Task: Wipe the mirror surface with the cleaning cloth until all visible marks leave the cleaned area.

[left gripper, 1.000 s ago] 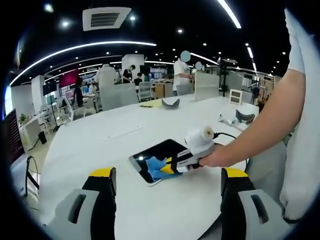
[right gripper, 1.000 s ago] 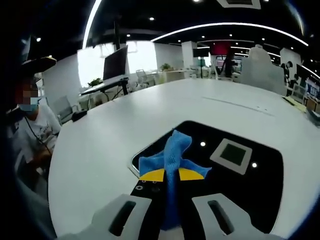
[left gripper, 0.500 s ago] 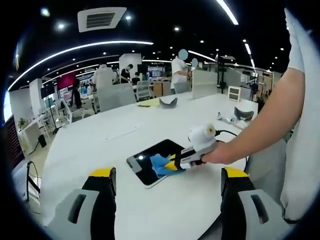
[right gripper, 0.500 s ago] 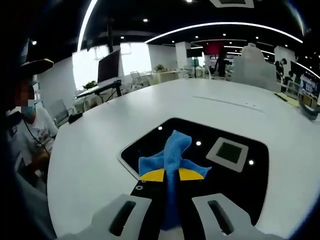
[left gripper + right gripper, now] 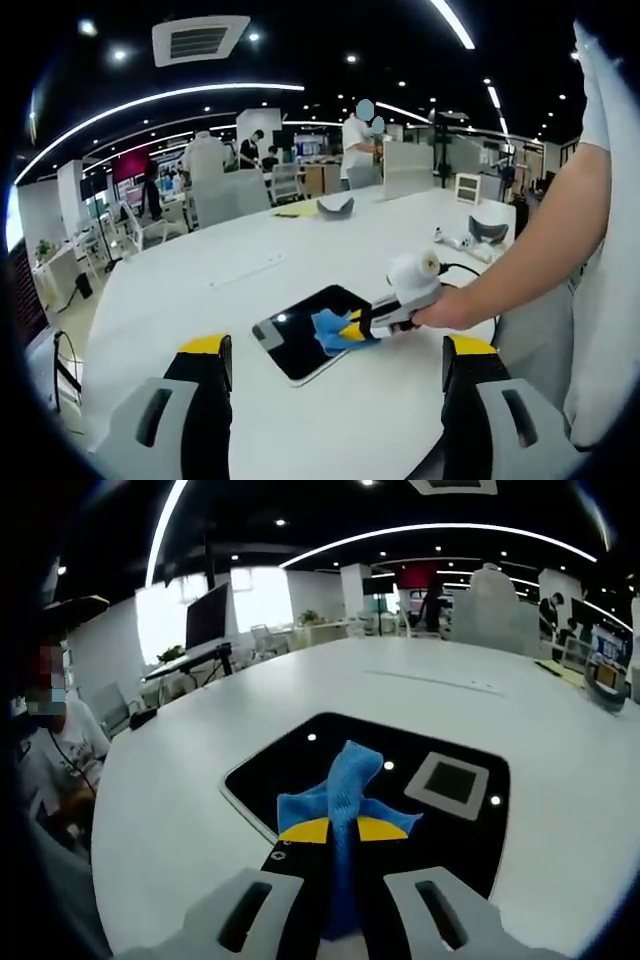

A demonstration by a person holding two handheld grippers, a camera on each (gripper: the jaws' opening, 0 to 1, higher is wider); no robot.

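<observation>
Left gripper view: the left gripper hangs above the near part of a white table, its yellow-tipped jaws spread wide with nothing between them. Beyond them a dark rectangular mirror lies flat on the table. The right gripper, held in a person's hand, comes in from the right and presses a blue cleaning cloth onto the mirror's right-hand part. A black cable runs behind that gripper. Farther back on the table lie a grey curved item, a yellow sheet and, to the right, small white and grey devices. Grey partitions, chairs and standing people fill the office behind.

Right gripper view: the right gripper has its jaws pressed together on the cleaning cloth, which bunches upward over the mirror. The mirror reflects a ceiling vent and spot lamps. A seated person is at the left edge; a monitor stands on a desk beyond the table.
</observation>
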